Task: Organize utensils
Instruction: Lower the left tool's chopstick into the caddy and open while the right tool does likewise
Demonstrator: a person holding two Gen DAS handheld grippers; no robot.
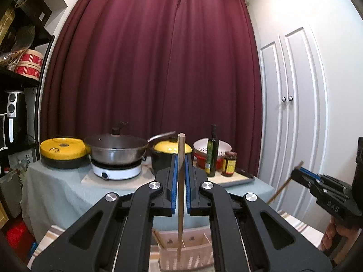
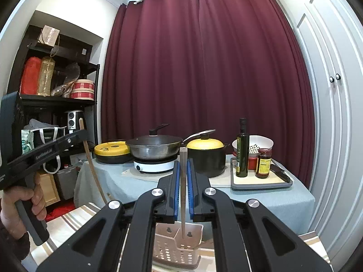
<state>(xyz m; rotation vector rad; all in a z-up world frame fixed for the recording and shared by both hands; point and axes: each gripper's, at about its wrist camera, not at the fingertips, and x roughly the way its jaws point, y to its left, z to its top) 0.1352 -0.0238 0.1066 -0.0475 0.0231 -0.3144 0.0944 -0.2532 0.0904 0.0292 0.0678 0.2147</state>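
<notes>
Chopsticks (image 1: 181, 181) clamped upright in left gripper (image 1: 180, 174) and right gripper (image 2: 183, 181); both poised above holder (image 2: 174, 247); drop-in pending.

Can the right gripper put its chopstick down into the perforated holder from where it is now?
Probably yes: the right gripper holds its chopstick upright above the perforated holder, tip at the open top, with nothing between.
</notes>
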